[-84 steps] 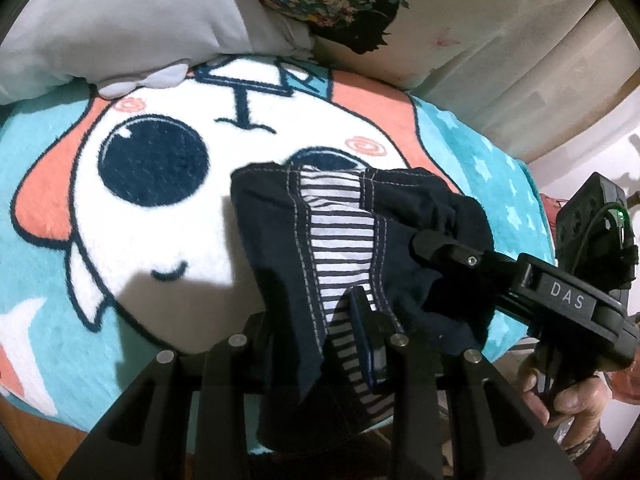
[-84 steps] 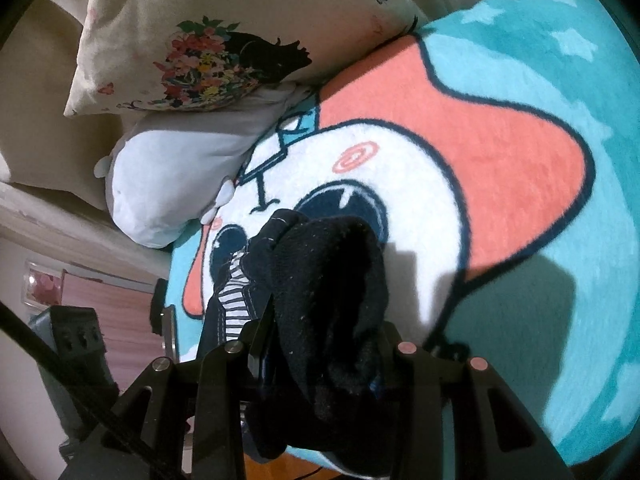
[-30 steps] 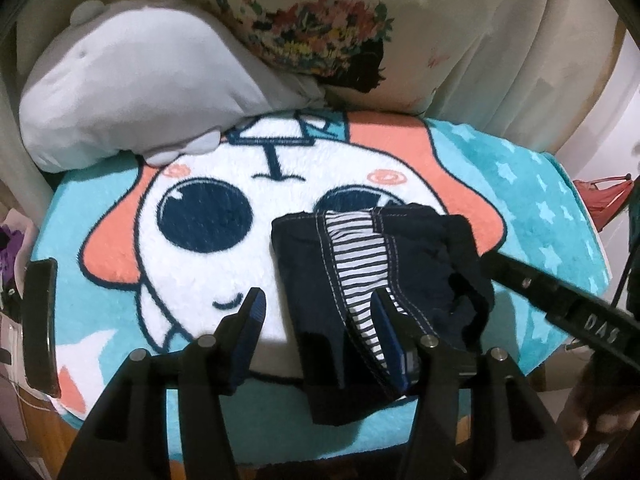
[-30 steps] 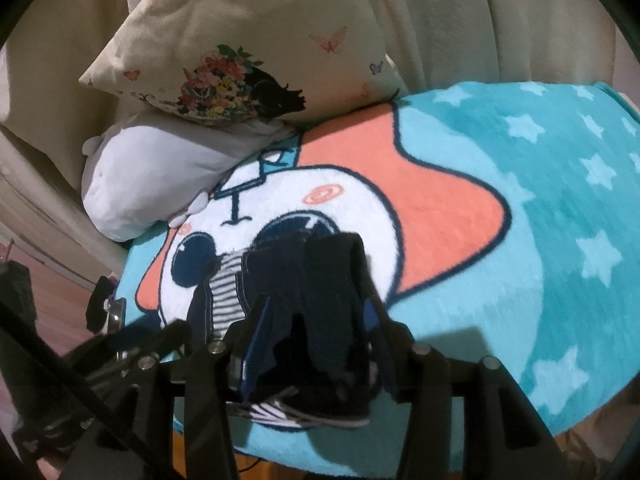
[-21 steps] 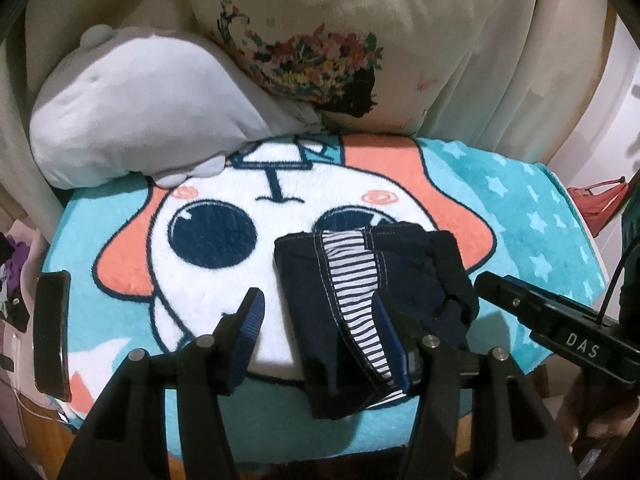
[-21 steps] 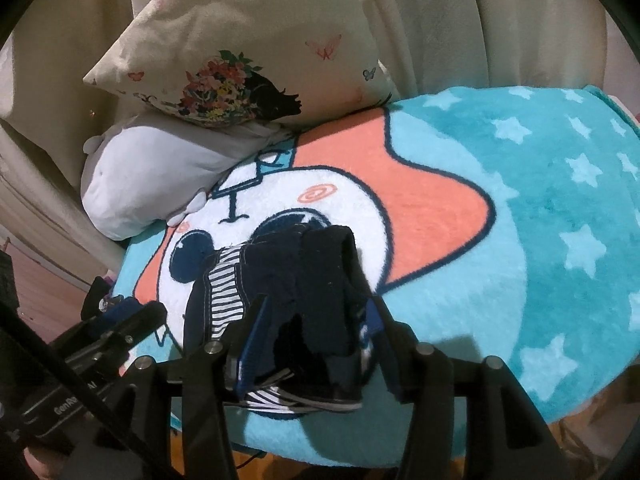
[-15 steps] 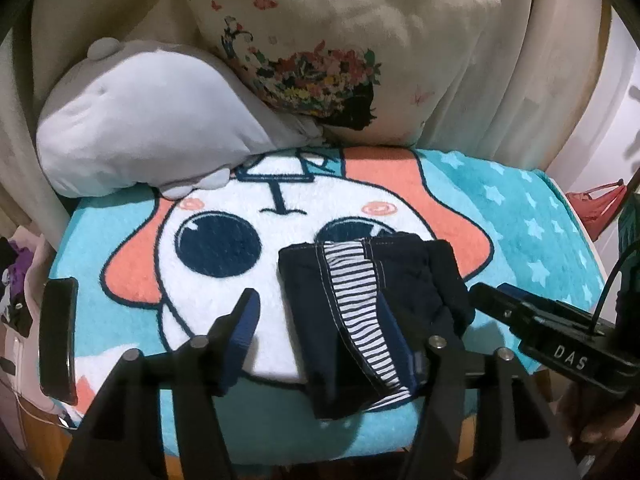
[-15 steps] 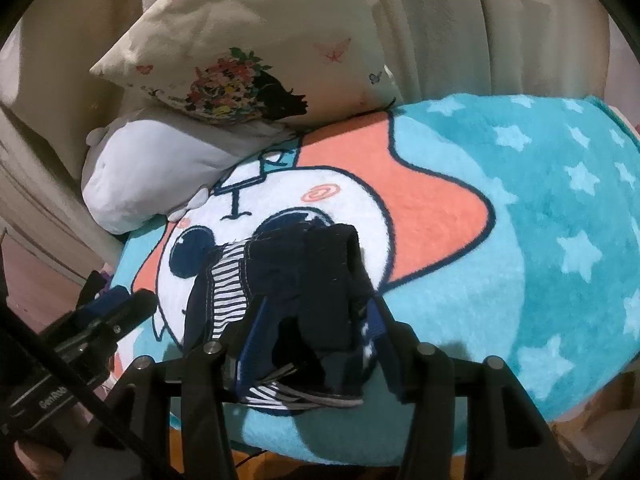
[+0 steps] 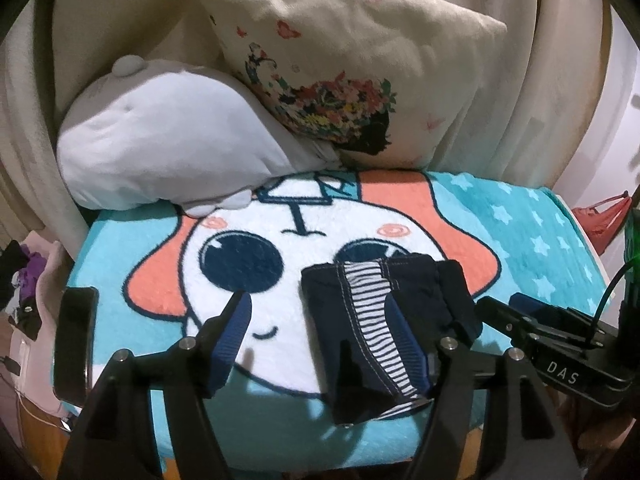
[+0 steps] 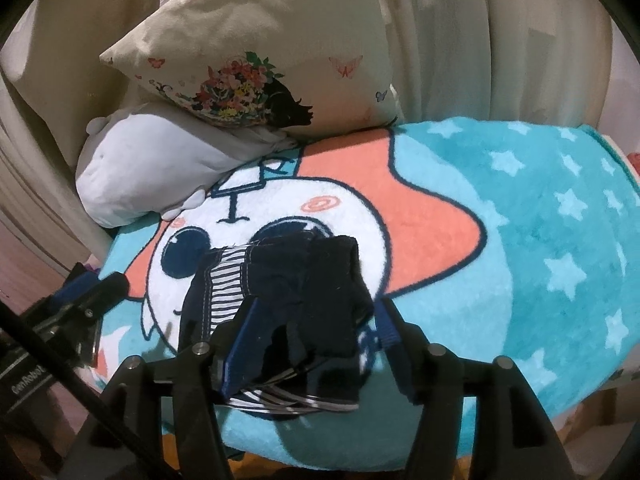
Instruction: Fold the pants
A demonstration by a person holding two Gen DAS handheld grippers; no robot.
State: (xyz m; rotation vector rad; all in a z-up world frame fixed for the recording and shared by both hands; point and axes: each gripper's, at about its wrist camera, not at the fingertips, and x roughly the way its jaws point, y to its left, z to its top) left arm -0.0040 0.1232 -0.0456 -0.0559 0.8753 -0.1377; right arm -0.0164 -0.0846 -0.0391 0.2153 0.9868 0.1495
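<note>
My left gripper (image 9: 320, 328) points steeply down, its jaws opening, with nothing pressed between the blue pads. My right gripper (image 10: 310, 334) tilts down likewise, jaws opening and clear of any grip; from the left camera its black body reaches in from the right.

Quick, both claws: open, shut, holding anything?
Left claw: opening, holding nothing.
Right claw: opening, not gripping the folded dark navy pants with striped lining.

Dim warm light, fisheye-bent edges, perhaps slightly soft focus.
</note>
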